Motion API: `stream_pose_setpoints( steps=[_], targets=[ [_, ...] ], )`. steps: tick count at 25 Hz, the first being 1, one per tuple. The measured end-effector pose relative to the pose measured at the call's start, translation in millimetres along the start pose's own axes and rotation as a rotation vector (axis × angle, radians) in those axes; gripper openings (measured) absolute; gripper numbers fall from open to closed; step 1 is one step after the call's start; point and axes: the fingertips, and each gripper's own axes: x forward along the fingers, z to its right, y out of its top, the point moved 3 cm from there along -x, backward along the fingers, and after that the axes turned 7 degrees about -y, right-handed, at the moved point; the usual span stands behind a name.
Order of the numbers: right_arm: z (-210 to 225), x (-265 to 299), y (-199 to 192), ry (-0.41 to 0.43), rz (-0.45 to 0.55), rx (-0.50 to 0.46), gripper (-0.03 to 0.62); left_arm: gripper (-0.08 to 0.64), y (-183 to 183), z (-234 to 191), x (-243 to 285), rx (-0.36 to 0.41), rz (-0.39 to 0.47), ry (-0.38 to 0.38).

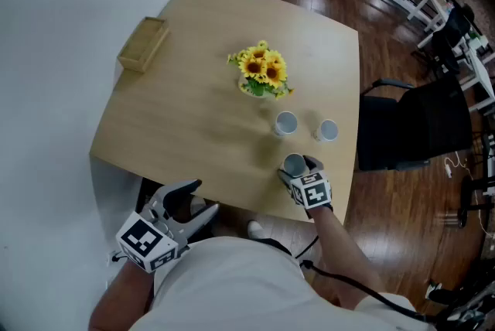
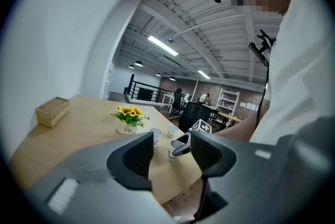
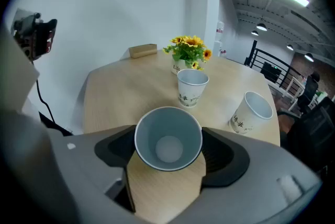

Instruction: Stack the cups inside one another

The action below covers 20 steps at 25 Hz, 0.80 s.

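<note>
Three white paper cups are on the wooden table (image 1: 178, 121). My right gripper (image 1: 298, 168) is shut on the nearest cup (image 1: 294, 165) (image 3: 168, 138), held upright with its mouth open between the jaws near the table's front edge. A second cup (image 1: 285, 123) (image 3: 192, 87) stands upright just beyond it. The third cup (image 1: 328, 130) (image 3: 252, 111) stands to the right. My left gripper (image 1: 203, 199) (image 2: 171, 152) is open and empty, off the table's front edge, low at the left. It sees the cups (image 2: 155, 135) from afar.
A pot of sunflowers (image 1: 263, 73) (image 3: 188, 53) stands mid-table behind the cups. A wooden box (image 1: 143, 44) (image 3: 142, 50) lies at the far left corner. A black office chair (image 1: 414, 124) stands to the right of the table, on the wooden floor.
</note>
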Motion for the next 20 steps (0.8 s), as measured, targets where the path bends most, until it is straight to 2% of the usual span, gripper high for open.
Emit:
stream_pose_setpoints(
  steps=[4,9,14,20],
  targets=[
    [-0.7,-7.8,22.6,-0.033,-0.011,0.033,0.377,0.235,10.4,-36.9,-9.6,0.003,-0.033,-0.080],
    [22.6,-46.5,54.5,-0.095,0.051,0.156,0.374,0.235,16.1,-69.8,-6.9,0.021,-0.065,-0.176],
    [79.0,-76.3,81.4,-0.177,0.111,0.166,0.374,0.235,33.2,-72.6,15.3,0.041,-0.024,-0.210],
    [149.0,-71.0,96.9,-0.212,0.136,0.177,0.374,0.235,50.9,-53.9,39.0,0.069,0.000,-0.214]
  ],
)
